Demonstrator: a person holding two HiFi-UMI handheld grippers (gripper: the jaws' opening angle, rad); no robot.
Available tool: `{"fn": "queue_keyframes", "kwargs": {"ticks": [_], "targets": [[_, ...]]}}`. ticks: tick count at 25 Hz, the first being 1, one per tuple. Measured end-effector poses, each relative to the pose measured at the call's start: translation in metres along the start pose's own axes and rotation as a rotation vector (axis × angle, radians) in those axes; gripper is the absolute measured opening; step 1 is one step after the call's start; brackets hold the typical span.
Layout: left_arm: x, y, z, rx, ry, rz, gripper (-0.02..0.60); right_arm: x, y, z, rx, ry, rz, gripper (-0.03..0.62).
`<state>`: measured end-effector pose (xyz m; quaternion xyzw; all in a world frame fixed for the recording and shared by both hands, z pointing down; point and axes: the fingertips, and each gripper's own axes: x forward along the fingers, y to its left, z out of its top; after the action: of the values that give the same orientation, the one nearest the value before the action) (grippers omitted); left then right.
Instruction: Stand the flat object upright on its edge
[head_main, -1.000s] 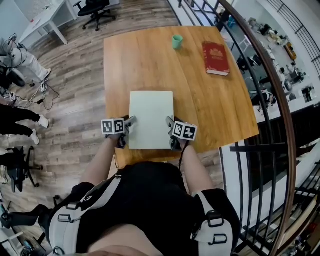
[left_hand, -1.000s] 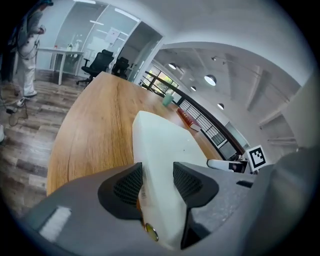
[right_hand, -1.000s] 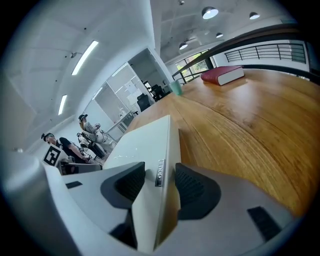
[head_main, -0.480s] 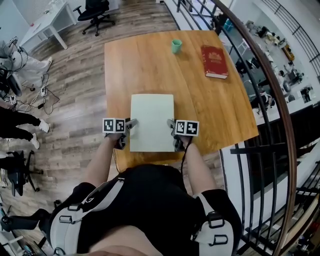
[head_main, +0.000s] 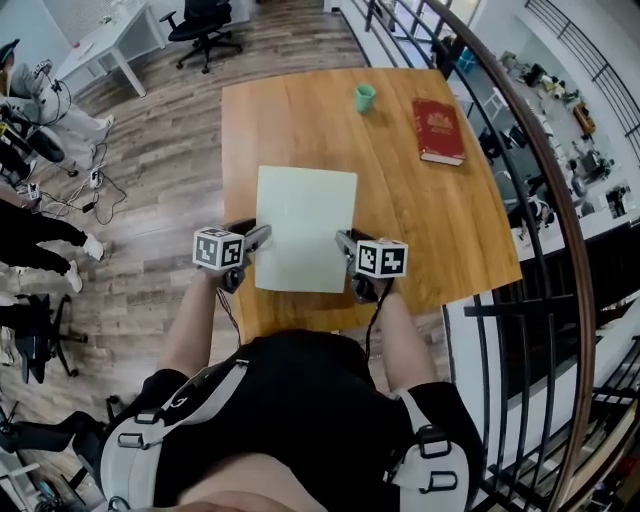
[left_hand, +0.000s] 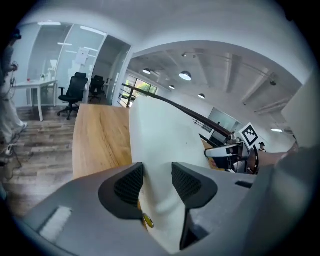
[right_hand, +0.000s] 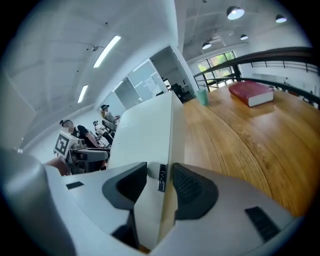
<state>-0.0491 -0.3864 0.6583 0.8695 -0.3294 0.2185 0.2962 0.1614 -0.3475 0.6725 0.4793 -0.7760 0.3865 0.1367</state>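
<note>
The flat object (head_main: 305, 225) is a pale, thin rectangular board on the wooden table (head_main: 300, 120). My left gripper (head_main: 262, 238) holds its left side edge near the front corner. My right gripper (head_main: 345, 243) holds the right side edge opposite. In the left gripper view the board (left_hand: 165, 135) runs between the pads (left_hand: 129, 184), and the jaws are closing on it. The right gripper view shows the board's edge (right_hand: 172, 125), with a small dark slot in it, pinched between the jaws of my right gripper (right_hand: 160, 182). The near end looks raised off the table.
A red book (head_main: 438, 130) lies at the table's far right, and a small green cup (head_main: 365, 97) stands at the far edge. A dark railing (head_main: 540, 200) curves past the table's right side. Office chairs, a white desk and people are on the floor to the left.
Both grippers have closed in on the board's side edges. The board now looks larger and slightly skewed, with its near end lifted between them.
</note>
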Motion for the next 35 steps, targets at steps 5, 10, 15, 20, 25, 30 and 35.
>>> {"fn": "queue_keyframes", "kwargs": {"ticks": [5, 10, 15, 20, 25, 30, 35], "targets": [[-0.022, 0.009, 0.025, 0.128, -0.058, 0.065, 0.172, -0.005, 0.027, 0.044, -0.2, -0.092, -0.028, 0.162], [-0.046, 0.018, 0.036, 0.223, -0.138, 0.17, 0.164, -0.004, 0.057, 0.073, -0.373, -0.186, -0.039, 0.155], [-0.068, 0.024, 0.056, 0.299, -0.265, 0.266, 0.163, 0.005, 0.074, 0.095, -0.482, -0.274, -0.052, 0.152], [-0.08, 0.041, 0.061, 0.329, -0.32, 0.349, 0.163, 0.023, 0.087, 0.103, -0.545, -0.312, -0.056, 0.149], [-0.08, 0.055, 0.047, 0.319, -0.289, 0.39, 0.161, 0.038, 0.091, 0.092, -0.589, -0.293, -0.073, 0.144], [-0.068, 0.061, 0.022, 0.307, -0.25, 0.394, 0.15, 0.058, 0.075, 0.073, -0.572, -0.243, -0.092, 0.141], [-0.066, 0.061, 0.02, 0.297, -0.256, 0.39, 0.141, 0.06, 0.069, 0.065, -0.533, -0.252, -0.098, 0.141]]}}
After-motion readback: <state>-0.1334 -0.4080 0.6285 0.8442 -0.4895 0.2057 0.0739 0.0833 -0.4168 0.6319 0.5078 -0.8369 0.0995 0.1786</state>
